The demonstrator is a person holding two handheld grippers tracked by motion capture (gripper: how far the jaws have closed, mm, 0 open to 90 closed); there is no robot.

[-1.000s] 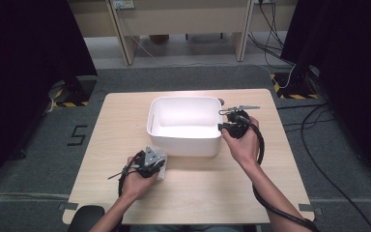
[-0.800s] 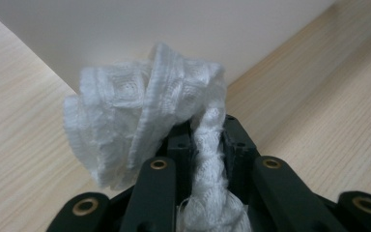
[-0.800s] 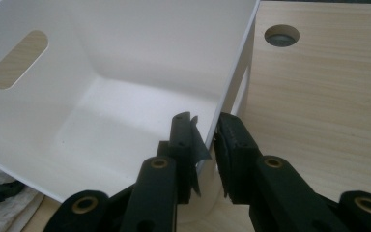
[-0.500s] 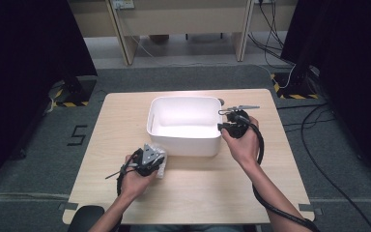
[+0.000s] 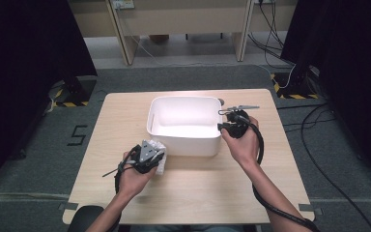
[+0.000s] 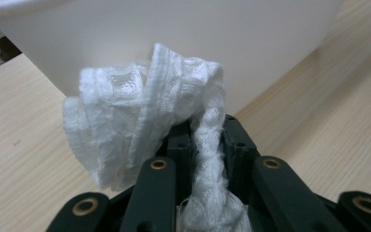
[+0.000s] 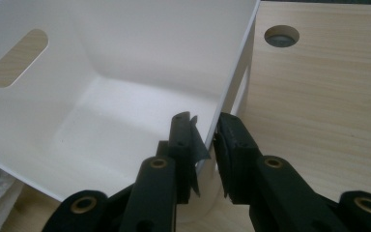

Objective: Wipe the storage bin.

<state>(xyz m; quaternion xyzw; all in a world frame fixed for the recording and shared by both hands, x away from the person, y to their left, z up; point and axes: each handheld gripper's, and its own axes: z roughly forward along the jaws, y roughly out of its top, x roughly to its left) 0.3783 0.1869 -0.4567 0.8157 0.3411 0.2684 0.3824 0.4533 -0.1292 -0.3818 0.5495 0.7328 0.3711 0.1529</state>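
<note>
A white plastic bin (image 5: 186,140) stands in the middle of the wooden table. My left gripper (image 5: 147,157) rests on the table just in front of the bin's left corner, shut on a crumpled white lacy cloth (image 5: 161,163). In the left gripper view the cloth (image 6: 140,116) bunches up over the jaws of the left gripper (image 6: 205,133), with the bin's outer wall (image 6: 270,38) close behind. My right gripper (image 5: 229,126) is at the bin's right side. In the right gripper view the right gripper (image 7: 205,133) has one jaw inside and one outside the bin's wall (image 7: 234,82), shut on it.
The bin's inside (image 7: 125,111) holds nothing, and its far wall has an oval handle slot (image 7: 17,58). A round cable hole (image 7: 281,36) sits in the tabletop beyond the bin's right corner. Bare table (image 5: 198,193) lies in front of the bin. Cables trail off the right edge.
</note>
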